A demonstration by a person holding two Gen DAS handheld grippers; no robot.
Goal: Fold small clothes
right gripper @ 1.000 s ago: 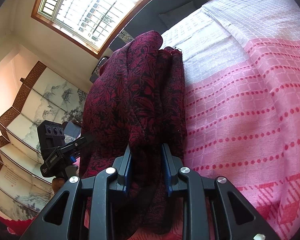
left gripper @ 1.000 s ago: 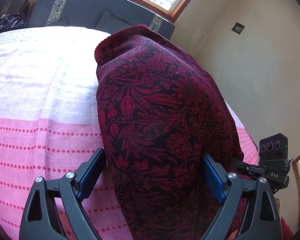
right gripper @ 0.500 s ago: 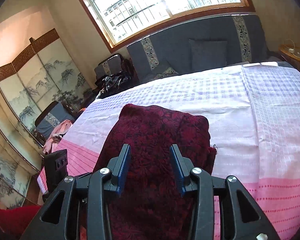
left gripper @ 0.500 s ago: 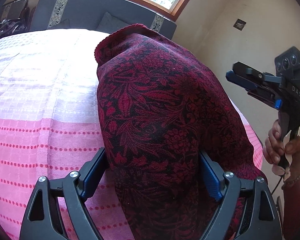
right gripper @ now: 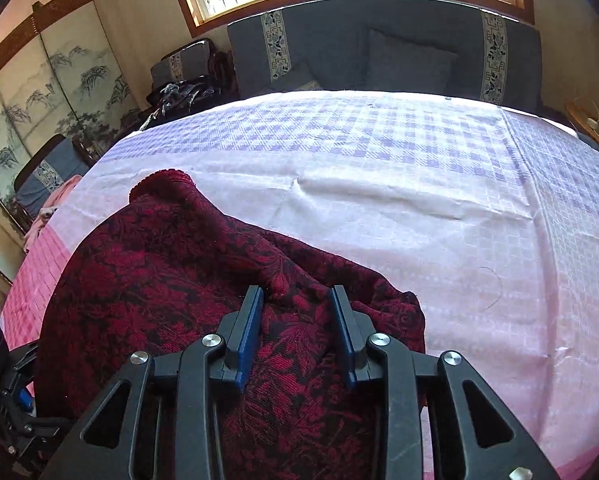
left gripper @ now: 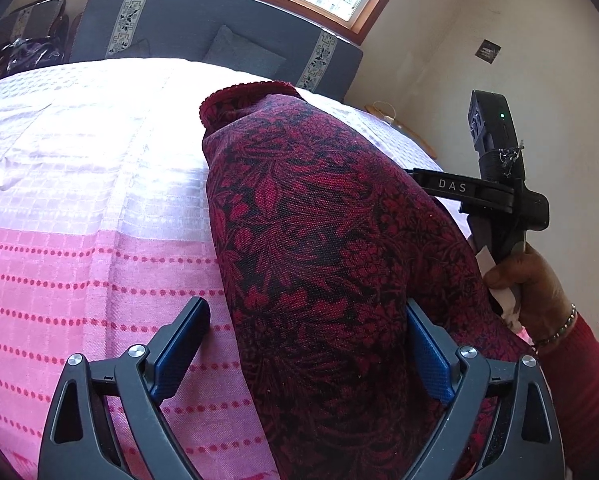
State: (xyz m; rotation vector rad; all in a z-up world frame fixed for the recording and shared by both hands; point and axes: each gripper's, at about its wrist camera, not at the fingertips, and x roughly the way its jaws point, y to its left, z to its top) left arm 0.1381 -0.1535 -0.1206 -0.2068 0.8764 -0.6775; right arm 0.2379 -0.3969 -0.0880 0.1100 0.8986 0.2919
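Right wrist: red cloth (right gripper: 171, 288) between jaws.

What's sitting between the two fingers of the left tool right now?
The dark red cloth fills most of the gap between the left tool's fingers, with a strip of pink bedspread beside it; left wrist view.

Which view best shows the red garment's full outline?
Right wrist: the red garment lies spread on the bedspread, its far edge and corners visible. Left wrist shows only a close bulging fold, partly cropped.
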